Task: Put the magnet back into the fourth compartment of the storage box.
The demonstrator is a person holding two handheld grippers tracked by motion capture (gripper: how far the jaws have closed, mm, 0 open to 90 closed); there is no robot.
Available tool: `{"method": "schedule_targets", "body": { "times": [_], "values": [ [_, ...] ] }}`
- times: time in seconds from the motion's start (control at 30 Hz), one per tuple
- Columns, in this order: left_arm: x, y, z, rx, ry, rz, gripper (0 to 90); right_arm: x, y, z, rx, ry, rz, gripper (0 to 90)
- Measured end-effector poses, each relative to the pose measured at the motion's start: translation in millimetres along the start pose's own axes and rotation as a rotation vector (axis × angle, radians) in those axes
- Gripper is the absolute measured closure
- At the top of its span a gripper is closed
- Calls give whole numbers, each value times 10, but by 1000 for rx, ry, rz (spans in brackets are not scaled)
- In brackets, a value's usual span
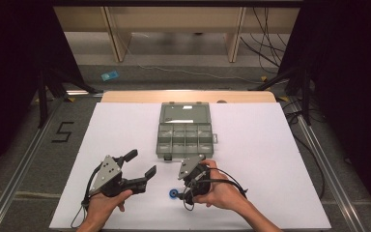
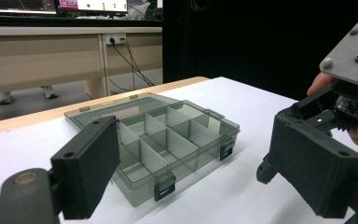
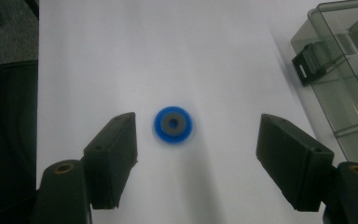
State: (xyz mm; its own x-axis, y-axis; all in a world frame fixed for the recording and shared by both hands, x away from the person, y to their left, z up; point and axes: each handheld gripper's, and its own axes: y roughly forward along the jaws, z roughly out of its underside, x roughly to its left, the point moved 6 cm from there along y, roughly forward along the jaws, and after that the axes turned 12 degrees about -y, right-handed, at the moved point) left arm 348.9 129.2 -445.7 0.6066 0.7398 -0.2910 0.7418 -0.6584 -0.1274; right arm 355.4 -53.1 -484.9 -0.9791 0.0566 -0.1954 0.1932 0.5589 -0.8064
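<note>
**Both tools open, blue ring on the counter near the box**

Landmark: the grey box (image 1: 185, 136), lid laid flat behind it, sitting mid-counter (image 1: 270, 159) on the white sheet. From the left tool view I read its compartments as bare dividers; two dark latches hang on its near wall.

Blue ring (image 1: 173, 194): lies flat on the sheet, on my side of the box and a little to its left, apart from it. In the right tool view it shows a grey centre (image 3: 172, 124).

Right tool (image 1: 187, 193): I have it held near the box's front edge, pointed down at the sheet. Jaws spread wide; in its own view the ring sits between them, touching neither, a bit nearer the left-hand jaw. The box corner with one latch shows at the upper right of that view.

Left tool (image 1: 141, 164): held left of the box's front, above the sheet, jaws wide apart and nothing between them. It points toward the box.
</note>
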Motion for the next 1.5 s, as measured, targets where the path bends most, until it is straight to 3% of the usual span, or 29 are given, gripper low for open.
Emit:
{"method": "schedule_targets", "body": {
  "times": [0.3, 0.37, 0.4, 0.63, 1.5],
  "values": [
    [32, -6, -6, -2, -1, -15, 160, 13, 99, -142, 50, -57, -22, 329],
    [38, -7, -5, -1, 1, -20, 160, 28, 127, -181, 49, -68, -35, 354],
    [39, -7, -5, -2, -3, -21, 160, 35, 149, -196, 73, -76, -52, 358],
    [46, -8, -8, -4, -4, -24, 160, 30, 235, -197, 77, -78, -81, 372],
    [56, -15, -17, -10, -3, -34, 160, 36, 421, -93, 198, -94, -135, 441]
  ]
}}
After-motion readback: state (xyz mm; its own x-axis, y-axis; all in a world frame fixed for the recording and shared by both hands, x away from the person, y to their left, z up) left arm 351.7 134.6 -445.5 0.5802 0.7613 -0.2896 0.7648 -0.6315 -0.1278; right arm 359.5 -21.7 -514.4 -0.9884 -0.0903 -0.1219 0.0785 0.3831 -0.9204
